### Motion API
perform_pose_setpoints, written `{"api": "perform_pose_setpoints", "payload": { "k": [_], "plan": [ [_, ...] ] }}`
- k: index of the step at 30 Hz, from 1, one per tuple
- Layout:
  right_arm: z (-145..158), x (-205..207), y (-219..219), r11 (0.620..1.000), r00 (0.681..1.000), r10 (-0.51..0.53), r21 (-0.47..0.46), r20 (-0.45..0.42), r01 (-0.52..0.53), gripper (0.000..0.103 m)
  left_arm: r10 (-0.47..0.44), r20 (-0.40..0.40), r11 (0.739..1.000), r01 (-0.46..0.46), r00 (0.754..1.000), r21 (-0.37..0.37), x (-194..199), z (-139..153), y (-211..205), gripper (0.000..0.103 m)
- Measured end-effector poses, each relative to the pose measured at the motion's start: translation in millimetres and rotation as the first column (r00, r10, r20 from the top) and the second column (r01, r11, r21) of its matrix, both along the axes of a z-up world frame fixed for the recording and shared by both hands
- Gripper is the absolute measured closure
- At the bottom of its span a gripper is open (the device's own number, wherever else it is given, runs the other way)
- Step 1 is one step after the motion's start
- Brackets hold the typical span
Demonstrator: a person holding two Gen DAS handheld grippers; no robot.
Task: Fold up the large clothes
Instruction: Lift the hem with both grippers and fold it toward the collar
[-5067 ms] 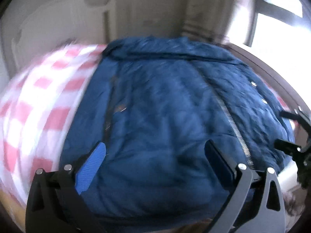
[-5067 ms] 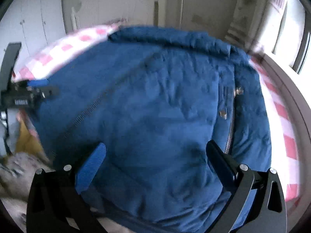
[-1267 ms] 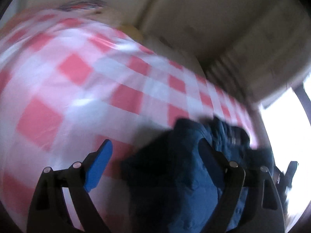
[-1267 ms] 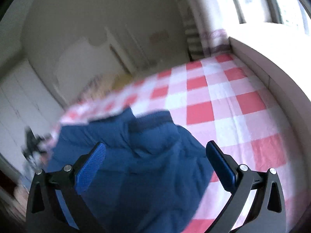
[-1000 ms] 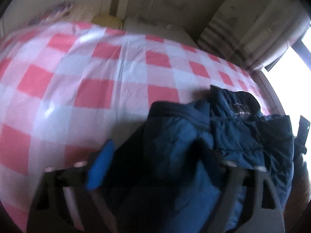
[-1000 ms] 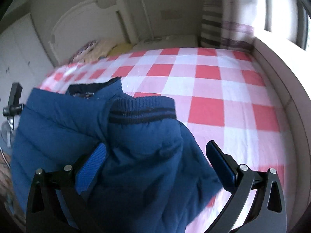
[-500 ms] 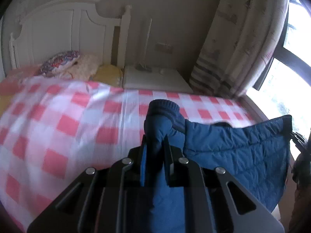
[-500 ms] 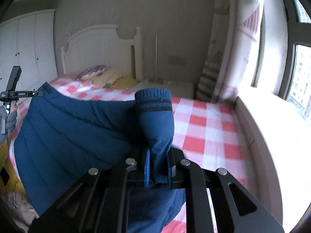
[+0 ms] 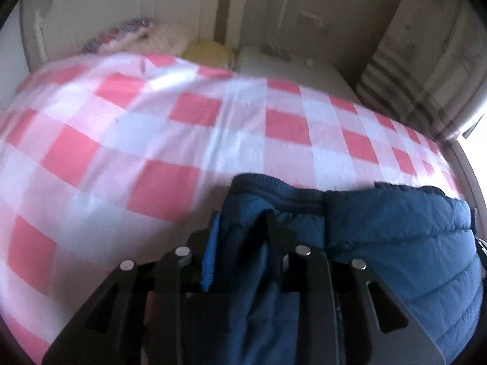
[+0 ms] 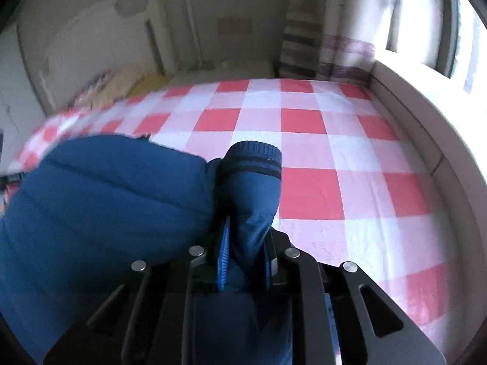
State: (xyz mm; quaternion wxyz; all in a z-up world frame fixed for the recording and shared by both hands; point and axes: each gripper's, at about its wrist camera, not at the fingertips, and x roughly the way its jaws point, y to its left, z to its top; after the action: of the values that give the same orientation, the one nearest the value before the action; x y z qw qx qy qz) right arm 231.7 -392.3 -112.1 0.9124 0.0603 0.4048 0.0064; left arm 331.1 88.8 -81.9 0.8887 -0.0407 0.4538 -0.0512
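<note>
No writing reads anywhere on my blue jacket. My left gripper is clamped on one sleeve at lower centre, over the blurred checked bedsheet. My right gripper pinches the other sleeve below its ribbed cuff; the jacket's lower part is cut off.

Jacket lies on the bed (headboard behind).

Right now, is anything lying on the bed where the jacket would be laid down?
Nothing visible does. Both grippers, left and right, are shut on the jacket at its cuffs, and the checked bedspread ahead of them shows only bare fabric. Pillows sit far back at the headboard.
</note>
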Motion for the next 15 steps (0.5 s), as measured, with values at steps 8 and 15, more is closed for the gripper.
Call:
{"api": "perform_pose_setpoints", "payload": {
  "k": [8,15],
  "plan": [
    [-2.8,3.5,-2.8,1.0,1.0,-0.017,0.0,-0.008,0.017,0.085,0.064,-0.012,0.998,-0.064,0.998,-0.003,2.7,-2.1,9.3,0.041],
    [10.7,-17.4,-22.5,0.986,0.999,-0.032,0.163,-0.024,0.036,0.08,0.046,0.019,0.967,-0.04,0.999,-0.251,-43.9,29.1,62.1,0.012]
  ]
}}
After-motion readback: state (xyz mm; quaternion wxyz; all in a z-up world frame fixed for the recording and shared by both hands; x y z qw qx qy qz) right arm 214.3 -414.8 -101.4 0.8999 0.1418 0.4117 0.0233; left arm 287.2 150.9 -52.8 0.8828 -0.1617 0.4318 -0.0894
